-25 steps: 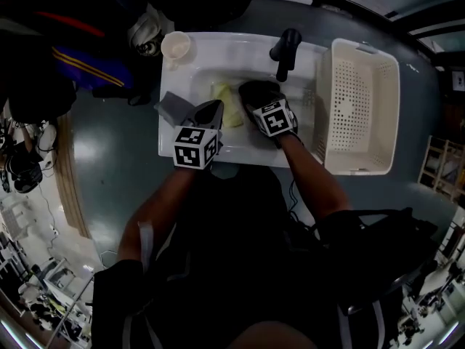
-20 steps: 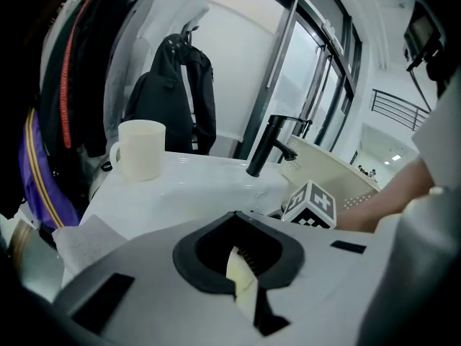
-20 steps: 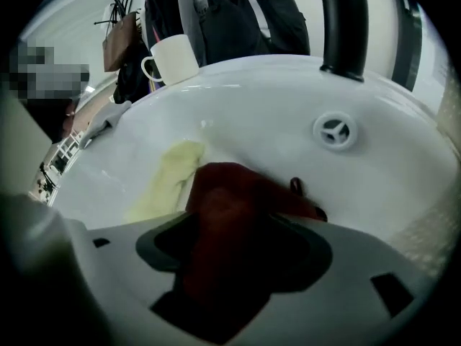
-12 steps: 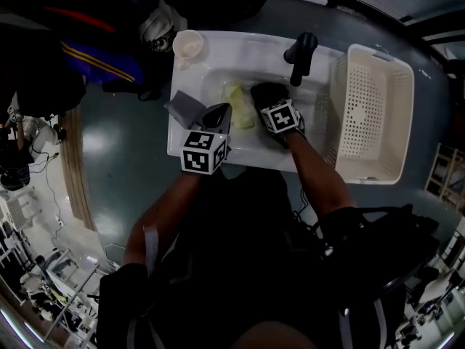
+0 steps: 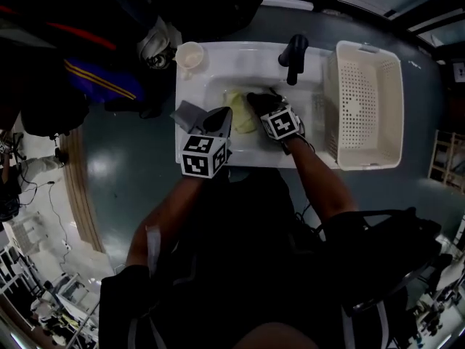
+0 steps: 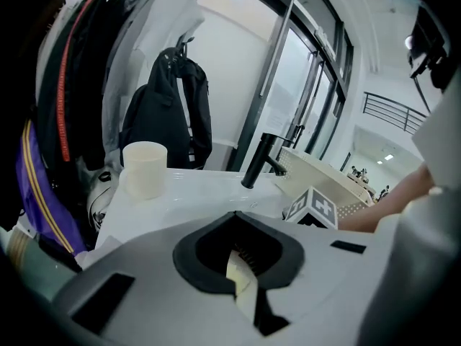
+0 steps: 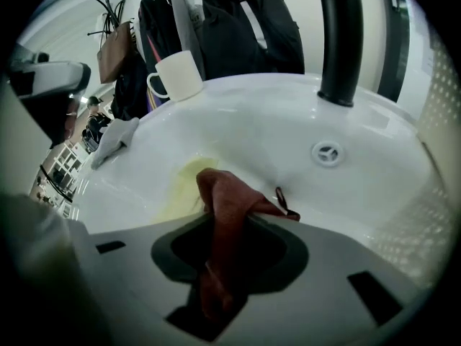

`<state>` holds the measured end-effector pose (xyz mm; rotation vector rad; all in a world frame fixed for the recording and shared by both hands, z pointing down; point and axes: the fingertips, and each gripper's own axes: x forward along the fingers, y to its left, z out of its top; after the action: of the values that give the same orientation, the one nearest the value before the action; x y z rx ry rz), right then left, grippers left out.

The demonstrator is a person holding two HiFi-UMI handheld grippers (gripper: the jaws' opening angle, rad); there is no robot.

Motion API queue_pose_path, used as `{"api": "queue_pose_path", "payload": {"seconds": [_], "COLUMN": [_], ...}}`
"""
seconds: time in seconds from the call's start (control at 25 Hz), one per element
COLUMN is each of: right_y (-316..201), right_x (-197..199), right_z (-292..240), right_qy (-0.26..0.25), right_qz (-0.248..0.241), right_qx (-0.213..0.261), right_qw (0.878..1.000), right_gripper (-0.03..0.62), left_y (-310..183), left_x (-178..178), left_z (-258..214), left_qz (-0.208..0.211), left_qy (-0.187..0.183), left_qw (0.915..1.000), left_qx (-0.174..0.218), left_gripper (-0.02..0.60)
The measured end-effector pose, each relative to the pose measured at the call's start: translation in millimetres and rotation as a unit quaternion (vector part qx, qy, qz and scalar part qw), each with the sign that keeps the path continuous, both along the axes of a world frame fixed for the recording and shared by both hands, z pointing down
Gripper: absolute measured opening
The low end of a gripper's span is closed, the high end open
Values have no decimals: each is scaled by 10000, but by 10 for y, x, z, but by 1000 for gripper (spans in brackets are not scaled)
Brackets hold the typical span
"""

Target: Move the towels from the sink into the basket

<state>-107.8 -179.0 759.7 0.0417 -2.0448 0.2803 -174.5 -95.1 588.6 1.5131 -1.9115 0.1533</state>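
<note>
The white sink [image 5: 240, 49] holds a pale yellow towel [image 5: 240, 110], which lies low in the basin [image 7: 184, 186]. My right gripper [image 5: 256, 100] reaches down into the basin beside it. Its jaws have just been closing and pinch a red-brown towel [image 7: 223, 200], whose bunched fold stands up between them at my right gripper [image 7: 216, 272]. My left gripper [image 5: 222, 116] hovers at the yellow towel's left edge. A pale yellow strip of cloth [image 6: 241, 283] is clamped in my left gripper [image 6: 243, 276]. The white perforated basket [image 5: 330, 100] stands right of the sink.
A black faucet [image 5: 293, 53] rises at the sink's back, close to my right hand, with the drain [image 7: 328, 152] below it. A cream cup [image 5: 190, 51] stands on the back left corner. A grey cloth [image 5: 187, 115] lies on the left rim. Jackets hang behind.
The left gripper has lifted slightly at the yellow towel's edge. The right gripper has edged a little toward the yellow towel, still down in the basin.
</note>
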Motion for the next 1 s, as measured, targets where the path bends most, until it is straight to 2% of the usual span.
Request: {"api": "queue_pose_path", "payload": {"seconds": [0.28, 0.6, 0.84, 1.0], "right_y": [52, 153, 225, 181], "right_x": [-62, -5, 41, 91], "right_z": [-548, -1292, -1899, -2327], "right_qy": [-536, -1195, -1827, -2183], "right_qz": [223, 552, 799, 1112], "right_qx": [281, 310, 511, 675], "right_qw": [9979, 9908, 9786, 9672], "right_gripper": [124, 124, 124, 124], "left_y": [39, -70, -77, -199], "left_x": [-35, -210, -247, -182], "left_z": [-252, -543, -821, -1046], "left_qz": [268, 506, 756, 1068], "left_qy": [1, -81, -251, -349], "left_qw": [9991, 9958, 9910, 9837], "left_qx": [339, 754, 1075, 1403], "left_gripper": [7, 6, 6, 6]}}
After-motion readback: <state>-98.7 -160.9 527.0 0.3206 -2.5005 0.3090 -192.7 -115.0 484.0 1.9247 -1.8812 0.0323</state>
